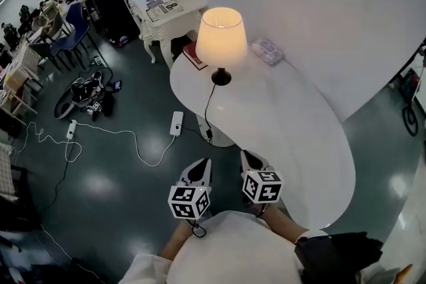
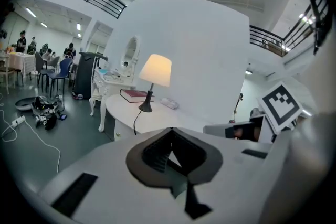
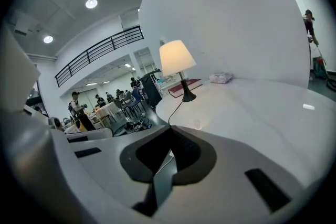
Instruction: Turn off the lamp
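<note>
Lamp shade [image 1: 221, 35]: matt, cloth-like, glowing warm. Lamp base [image 1: 221, 78]: black, glossy. Cord [image 1: 208, 110]: thin, black, smooth. Desk [image 1: 293, 136]: white, smooth, soft satin sheen. Floor [image 1: 100, 183]: dark, polished, mirrors ceiling lights. Left hand-held gripper [image 2: 170, 132] and right hand-held gripper [image 3: 169, 131]: pale matt plastic shells; pads [image 2: 154, 152] dark, ribbed. Marker cube [image 1: 190, 201]: matt black-and-white print. Book [image 1: 193, 55]: dark red cover, dull. Power strip [image 1: 176, 123]: white plastic.

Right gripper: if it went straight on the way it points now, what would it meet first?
Probably the bare table top, a little short of the lamp; nothing else shows in the way, though depth is hard to judge.
</note>
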Demonstrator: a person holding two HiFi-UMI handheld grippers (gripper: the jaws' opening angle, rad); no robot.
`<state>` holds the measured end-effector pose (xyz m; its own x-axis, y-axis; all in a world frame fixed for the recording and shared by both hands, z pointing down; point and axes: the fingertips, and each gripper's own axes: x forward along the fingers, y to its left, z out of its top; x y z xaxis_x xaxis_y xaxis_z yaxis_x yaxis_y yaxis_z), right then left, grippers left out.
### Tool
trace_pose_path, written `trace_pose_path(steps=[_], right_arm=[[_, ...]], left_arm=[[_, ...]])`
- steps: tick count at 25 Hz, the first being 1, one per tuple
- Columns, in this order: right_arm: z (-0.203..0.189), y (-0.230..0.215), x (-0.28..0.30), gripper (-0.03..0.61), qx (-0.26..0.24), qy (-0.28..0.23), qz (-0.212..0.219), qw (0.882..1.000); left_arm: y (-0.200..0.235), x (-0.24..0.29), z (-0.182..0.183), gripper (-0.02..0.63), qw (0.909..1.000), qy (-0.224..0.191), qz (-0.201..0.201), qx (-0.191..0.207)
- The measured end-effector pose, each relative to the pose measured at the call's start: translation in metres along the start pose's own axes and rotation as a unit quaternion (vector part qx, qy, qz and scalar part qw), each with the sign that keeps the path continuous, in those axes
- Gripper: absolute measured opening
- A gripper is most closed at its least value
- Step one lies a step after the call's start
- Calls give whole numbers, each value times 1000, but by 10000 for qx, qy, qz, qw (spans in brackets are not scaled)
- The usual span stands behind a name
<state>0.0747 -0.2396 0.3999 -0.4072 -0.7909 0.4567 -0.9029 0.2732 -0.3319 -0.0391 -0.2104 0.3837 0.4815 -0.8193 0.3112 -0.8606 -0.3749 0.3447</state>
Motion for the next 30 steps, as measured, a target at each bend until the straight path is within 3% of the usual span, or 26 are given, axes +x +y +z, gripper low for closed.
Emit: trace_pose_path(steps=[11,22,30], right_arm=[[-16,-2,20,-2,-89,296,-34,9995],[-48,0,45,-2,305,434,3,9986],[-88,-15,79,-2,447,574,-85,9973]], left_arm=[[23,0,-25,9,9975,166,216,-654],[40,13,-46,9,9963,302,164,-793],[77,38,-102,9,9926,648,231,-1000]])
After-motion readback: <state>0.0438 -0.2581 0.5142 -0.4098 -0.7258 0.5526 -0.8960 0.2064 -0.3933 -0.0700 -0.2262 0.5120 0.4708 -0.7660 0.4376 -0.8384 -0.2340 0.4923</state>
